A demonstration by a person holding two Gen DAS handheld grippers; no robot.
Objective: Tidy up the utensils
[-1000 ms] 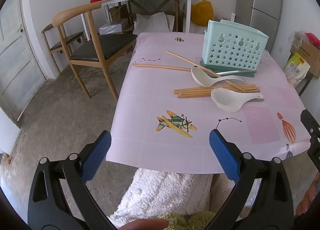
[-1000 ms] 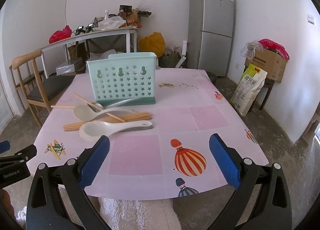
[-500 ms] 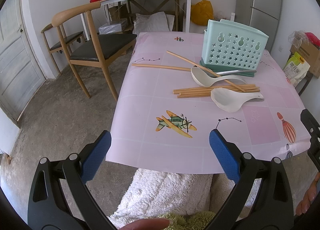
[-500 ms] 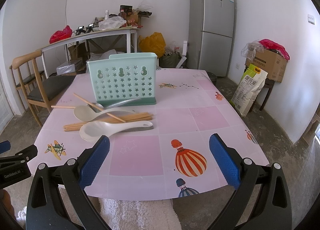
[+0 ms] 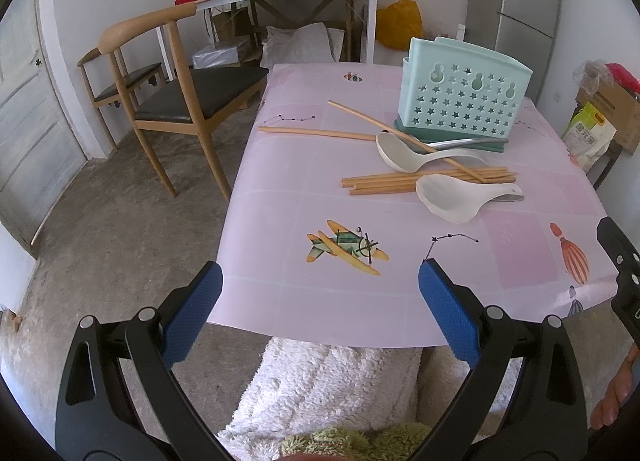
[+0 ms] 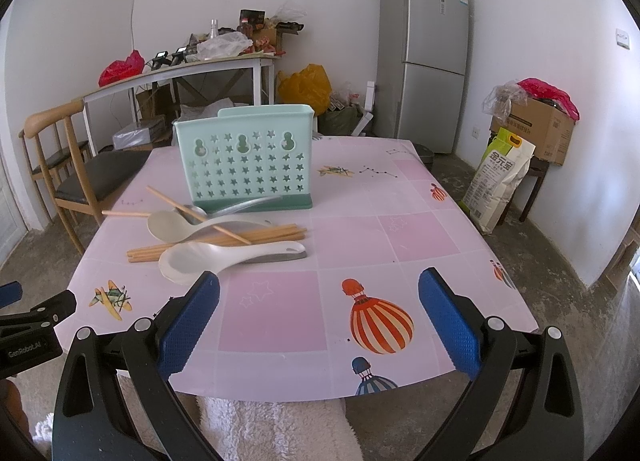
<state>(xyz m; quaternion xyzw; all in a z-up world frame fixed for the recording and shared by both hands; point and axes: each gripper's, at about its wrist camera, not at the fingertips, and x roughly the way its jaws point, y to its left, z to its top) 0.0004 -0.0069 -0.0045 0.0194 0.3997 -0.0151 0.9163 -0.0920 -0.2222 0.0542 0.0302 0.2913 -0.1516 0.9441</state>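
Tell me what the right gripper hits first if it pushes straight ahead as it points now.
Probably the pink table itself: the right gripper, open, aims over bare cloth right of the near white spoon. Depth is unclear.

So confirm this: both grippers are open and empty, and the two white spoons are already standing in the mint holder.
Not quite. The left gripper and right gripper are open and empty, but the right wrist view shows both white spoons lying on the table among the chopsticks, in front of the mint holder.
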